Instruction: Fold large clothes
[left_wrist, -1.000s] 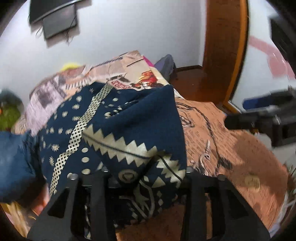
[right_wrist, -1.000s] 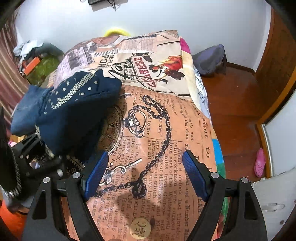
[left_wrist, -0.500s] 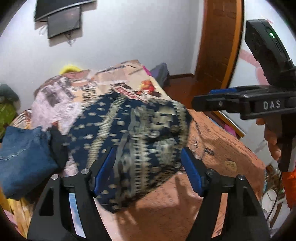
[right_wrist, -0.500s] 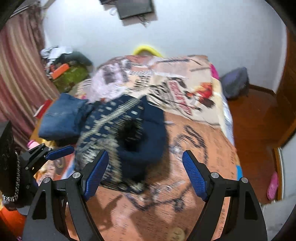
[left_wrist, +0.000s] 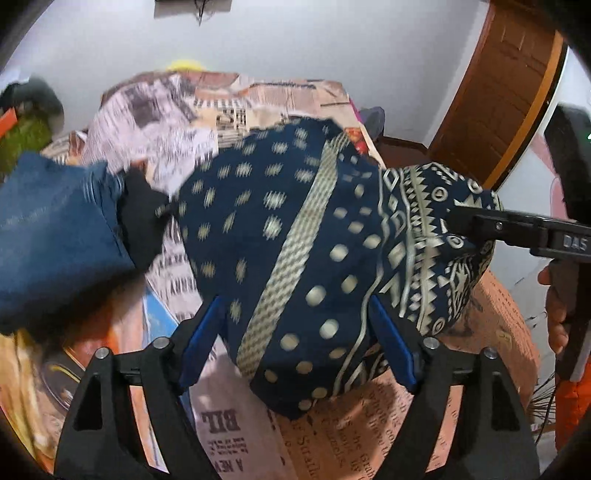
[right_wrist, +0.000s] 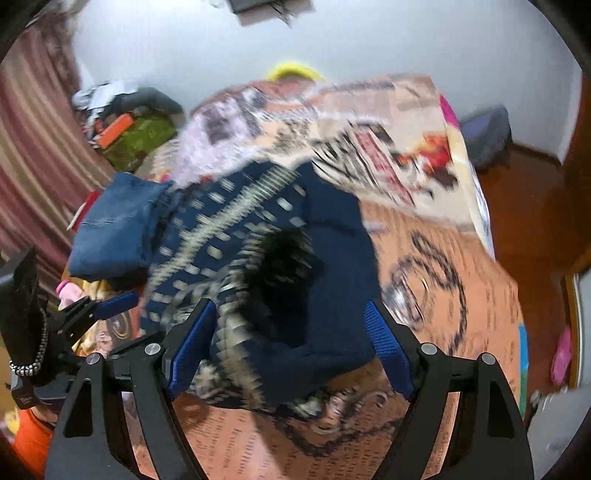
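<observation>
Both claws, left (left_wrist: 297, 345) and right (right_wrist: 288, 345), gape around the navy patterned garment (left_wrist: 303, 236)

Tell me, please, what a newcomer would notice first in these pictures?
The navy patterned garment fills the middle of both views, bunched on the bed with its newspaper-print cover. Both the left gripper and the right gripper stand wide open in front of it. Folded blue jeans lie at its left.

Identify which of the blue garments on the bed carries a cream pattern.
The navy patterned garment, lying between the open left gripper fingers: dots, zigzags and a checked stripe. The folded blue jeans beside it are plain.
</observation>
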